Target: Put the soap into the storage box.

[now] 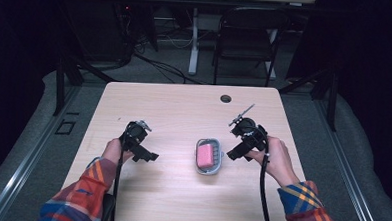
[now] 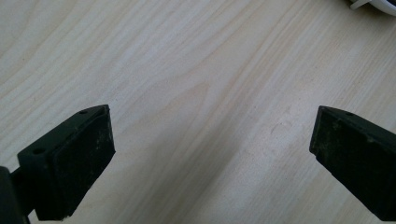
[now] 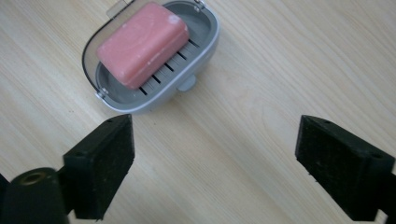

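Observation:
A pink soap bar (image 1: 205, 155) (image 3: 142, 43) lies in a grey soap dish (image 1: 216, 167) (image 3: 205, 44) near the middle of the wooden table (image 1: 184, 110). The dish has a clear lid tipped back behind the soap. My right gripper (image 1: 233, 154) (image 3: 212, 163) hovers just right of the dish, jaws wide apart with nothing between them. My left gripper (image 1: 151, 157) (image 2: 212, 154) is held over bare wood to the left of the dish, also open and empty. A white edge of the dish (image 2: 373, 4) peeks into the left gripper view's top right corner.
A round cable hole (image 1: 226, 98) sits near the table's far edge. Behind the table stand a black chair (image 1: 247, 37) and a white desk leg (image 1: 193, 40). Cables trail from both grippers toward the near edge.

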